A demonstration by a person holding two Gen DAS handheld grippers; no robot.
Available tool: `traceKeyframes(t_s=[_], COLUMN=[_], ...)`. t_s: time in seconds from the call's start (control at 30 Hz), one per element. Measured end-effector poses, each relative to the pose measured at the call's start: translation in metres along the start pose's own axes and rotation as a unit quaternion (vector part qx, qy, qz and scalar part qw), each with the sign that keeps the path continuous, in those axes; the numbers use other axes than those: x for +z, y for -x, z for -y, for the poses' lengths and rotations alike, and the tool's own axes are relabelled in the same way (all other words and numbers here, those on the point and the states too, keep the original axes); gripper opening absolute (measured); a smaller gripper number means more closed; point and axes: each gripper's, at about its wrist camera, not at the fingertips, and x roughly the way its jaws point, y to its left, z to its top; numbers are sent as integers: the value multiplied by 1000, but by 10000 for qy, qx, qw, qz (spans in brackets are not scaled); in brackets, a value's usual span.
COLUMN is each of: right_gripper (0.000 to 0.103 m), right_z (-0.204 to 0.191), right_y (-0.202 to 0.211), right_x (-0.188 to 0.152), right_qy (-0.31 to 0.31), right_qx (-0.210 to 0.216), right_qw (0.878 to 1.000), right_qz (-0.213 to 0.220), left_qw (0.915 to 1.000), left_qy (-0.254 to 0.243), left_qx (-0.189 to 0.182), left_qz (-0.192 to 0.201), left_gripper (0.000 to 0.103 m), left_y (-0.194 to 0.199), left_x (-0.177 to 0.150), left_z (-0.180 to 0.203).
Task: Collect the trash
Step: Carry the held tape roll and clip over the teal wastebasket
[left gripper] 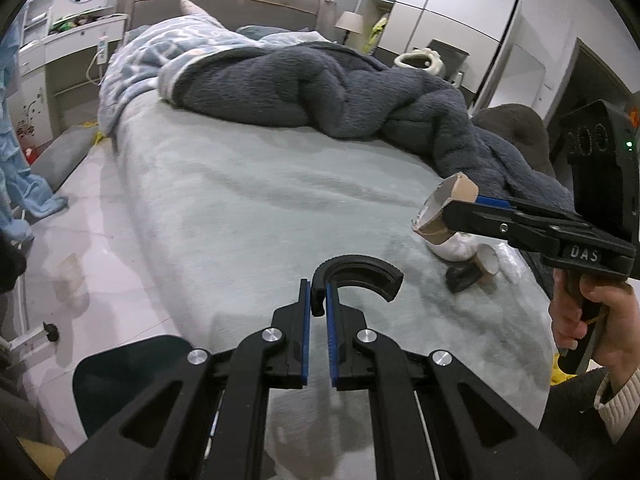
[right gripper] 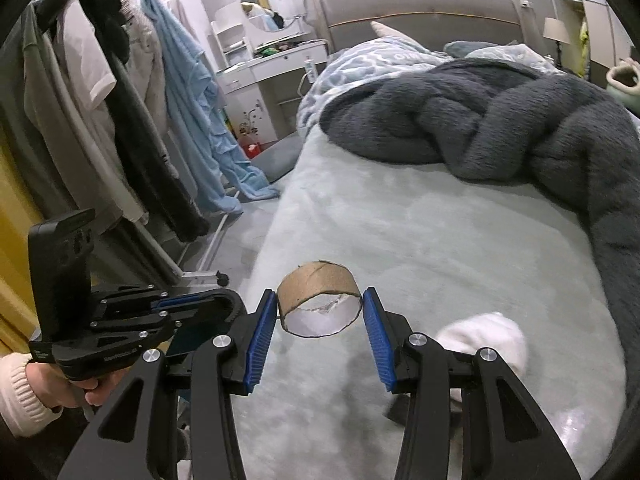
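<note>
My left gripper (left gripper: 318, 294) is shut on one end of a black curved plastic piece (left gripper: 360, 270), held above the pale green bed (left gripper: 248, 200). The right wrist view shows that left gripper (right gripper: 218, 306) low on the left. My right gripper (right gripper: 320, 304) is shut on a short brown cardboard tube (right gripper: 316, 280), with a blue pad pressed on each side. In the left wrist view the tube (left gripper: 440, 208) hangs in the right gripper (left gripper: 450, 214) over the bed's right part. On the sheet below lie a white crumpled wad (left gripper: 456, 250), a small black item (left gripper: 464, 278) and a cardboard scrap (left gripper: 490, 268).
A dark grey fluffy blanket (left gripper: 328, 88) is heaped across the far half of the bed and down its right side. A clothes rack (right gripper: 104, 92) with hanging garments stands left of the bed. A dark teal object (left gripper: 128, 380) sits below my left gripper. Clear plastic (right gripper: 576, 420) lies by the white wad (right gripper: 488, 340).
</note>
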Motion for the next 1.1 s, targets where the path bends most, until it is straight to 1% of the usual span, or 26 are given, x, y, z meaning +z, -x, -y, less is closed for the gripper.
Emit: traceKeyframes(t_s=[0.23, 0.5, 0.77, 1.1], right_gripper=[45, 45, 45, 45], right_z=[-30, -61, -91, -125], right_y=[-28, -50, -75, -108], right_x=[7, 13, 15, 9], right_qy=[213, 410, 587, 854], right_qx=[171, 378, 557, 767], right_qw=[9995, 9981, 9958, 9906], right_qz=[-155, -275, -437, -750], left_qw=[9994, 9978, 9933, 9857], left_qy=[220, 428, 734, 1061], left_qx=[244, 463, 752, 924], left_qz=[-79, -192, -480, -925], left_gripper=[8, 8, 8, 8], left_y=[8, 17, 22, 25], left_x=[-9, -17, -30, -52], left_z=[-33, -64, -99, -137])
